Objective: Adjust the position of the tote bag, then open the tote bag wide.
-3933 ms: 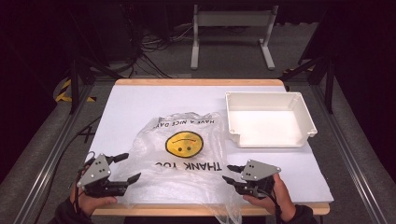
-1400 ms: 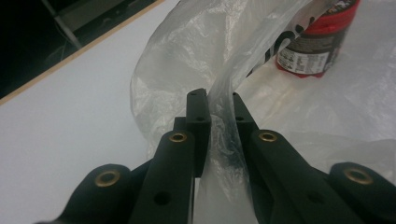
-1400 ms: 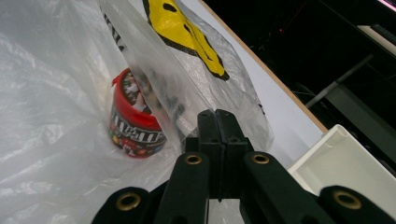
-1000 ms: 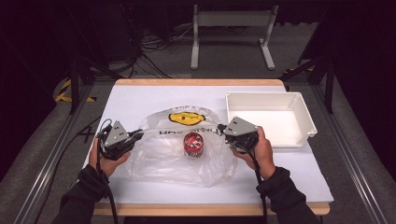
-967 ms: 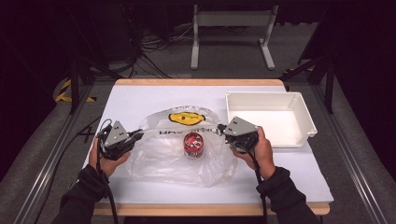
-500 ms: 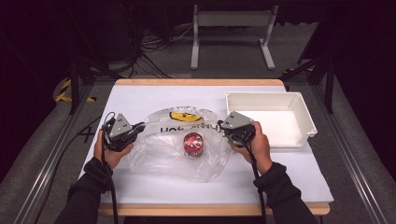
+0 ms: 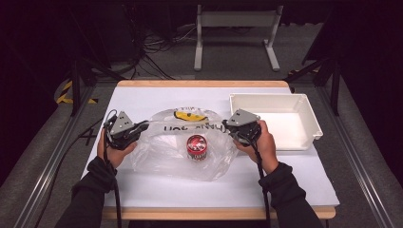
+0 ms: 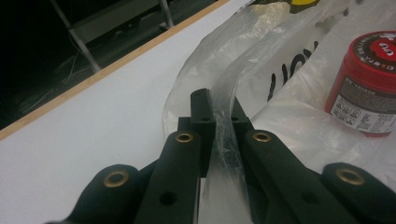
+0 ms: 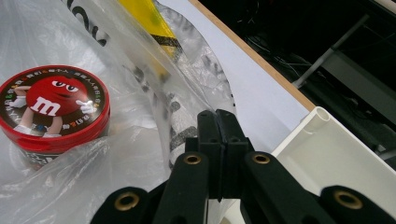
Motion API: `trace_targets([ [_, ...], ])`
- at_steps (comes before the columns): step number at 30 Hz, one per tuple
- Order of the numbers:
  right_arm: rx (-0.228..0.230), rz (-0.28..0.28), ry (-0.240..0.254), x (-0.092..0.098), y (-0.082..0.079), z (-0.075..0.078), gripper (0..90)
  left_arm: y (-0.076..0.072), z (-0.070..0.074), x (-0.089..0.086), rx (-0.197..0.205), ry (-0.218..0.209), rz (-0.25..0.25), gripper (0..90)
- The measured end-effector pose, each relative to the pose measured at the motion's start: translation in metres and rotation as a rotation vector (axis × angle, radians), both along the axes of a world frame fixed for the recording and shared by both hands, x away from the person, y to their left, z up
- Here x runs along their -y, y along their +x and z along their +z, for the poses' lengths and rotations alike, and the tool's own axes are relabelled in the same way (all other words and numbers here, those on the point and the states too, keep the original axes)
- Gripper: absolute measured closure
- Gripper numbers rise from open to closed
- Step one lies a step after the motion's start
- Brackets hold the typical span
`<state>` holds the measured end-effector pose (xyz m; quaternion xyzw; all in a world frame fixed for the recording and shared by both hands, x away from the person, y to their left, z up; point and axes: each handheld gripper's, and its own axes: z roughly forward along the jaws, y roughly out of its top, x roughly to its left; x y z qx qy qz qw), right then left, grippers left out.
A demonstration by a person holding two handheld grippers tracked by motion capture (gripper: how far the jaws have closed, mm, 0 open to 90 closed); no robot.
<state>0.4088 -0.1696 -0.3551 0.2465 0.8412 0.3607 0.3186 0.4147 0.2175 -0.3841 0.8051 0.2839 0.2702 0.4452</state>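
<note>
A clear plastic bag (image 7: 166,159) with a yellow smiley and black lettering lies crumpled at the middle of the white table (image 7: 285,180). A red round M&M's tin (image 7: 196,146) stands upright among its folds, with film around its lower part. My left gripper (image 7: 145,125) is shut on a twisted strip of the bag at its left edge; in the left gripper view, the gripper (image 8: 219,100) pinches the film with the tin (image 8: 369,88) to the right. My right gripper (image 7: 225,126) holds the bag's right edge; in the right gripper view, the gripper (image 9: 217,116) is pressed together on film beside the tin (image 9: 51,107).
A white rectangular tray (image 7: 313,128) sits at the back right of the table, just right of my right hand, its rim (image 9: 336,154) close to the right jaws. Dark floor, cables and a metal stand lie beyond the table's wooden far edge.
Since the oldest frame both grippers have carried the bag's near edge up and away from the table's front, uncovering the tin. Over the last second they shifted slightly farther back.
</note>
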Motion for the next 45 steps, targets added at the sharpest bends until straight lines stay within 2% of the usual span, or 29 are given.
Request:
trace_targets([
  [2,0.004,-0.001,-0.003,-0.001,0.001,0.0,90.0,0.0,0.001,0.0,0.003,0.0,0.0,87.4],
  [3,0.009,-0.005,-0.026,-0.004,0.003,0.0,90.0,0.002,0.003,-0.001,0.007,-0.007,0.005,87.4],
  [8,0.015,-0.014,-0.053,-0.008,0.007,0.001,90.0,0.007,0.003,0.0,0.005,-0.011,0.009,87.3],
  [15,0.009,-0.014,-0.059,-0.007,0.01,0.005,89.7,0.009,0.001,0.0,0.0,-0.004,0.007,87.3],
  [21,-0.031,0.013,-0.06,-0.009,0.011,0.008,75.5,0.005,0.004,0.004,0.022,0.017,-0.008,88.3],
  [22,-0.049,0.03,-0.044,-0.01,0.011,0.014,75.0,0.005,0.005,0.005,0.026,0.02,-0.012,88.5],
  [23,-0.049,0.035,-0.042,-0.011,0.01,0.016,74.9,0.005,0.006,0.005,0.026,0.021,-0.016,88.6],
  [28,-0.054,0.04,-0.064,-0.015,0.01,0.019,73.2,0.007,0.005,0.007,0.014,0.03,-0.017,88.8],
  [30,-0.067,0.05,-0.068,-0.016,0.011,0.02,66.2,0.007,0.005,0.006,0.016,0.031,-0.016,88.8],
  [31,-0.097,0.061,-0.045,-0.018,0.011,0.02,59.8,0.007,0.005,0.007,0.015,0.033,-0.015,88.8],
  [32,-0.097,0.061,-0.045,-0.018,0.011,0.02,59.8,0.007,0.005,0.006,0.015,0.038,-0.018,88.8],
  [33,-0.122,0.092,-0.054,-0.022,0.011,0.019,50.8,0.007,0.005,0.006,0.011,0.035,-0.015,88.8],
  [34,-0.148,0.113,-0.065,-0.025,0.011,0.019,50.2,0.008,0.005,0.006,0.01,0.041,-0.014,88.8],
  [37,-0.172,0.141,-0.101,-0.033,0.011,0.016,45.8,0.007,0.006,0.006,0.009,0.044,-0.01,88.8],
  [40,-0.205,0.129,-0.194,-0.04,0.015,0.01,42.7,0.006,0.007,0.005,0.011,0.046,-0.01,88.8],
  [41,-0.205,0.129,-0.194,-0.04,0.015,0.01,42.7,0.005,0.008,0.005,0.014,0.046,-0.008,88.8],
  [42,-0.212,0.105,-0.256,-0.045,0.019,0.005,46.0,0.005,0.009,0.003,0.014,0.043,-0.006,88.9],
  [44,-0.215,0.09,-0.294,-0.048,0.021,0.004,53.7,0.005,0.012,0.0,0.02,0.038,-0.004,89.0],
  [45,-0.213,0.088,-0.308,-0.049,0.022,0.003,65.6,0.004,0.014,-0.001,0.023,0.035,-0.001,89.0],
])
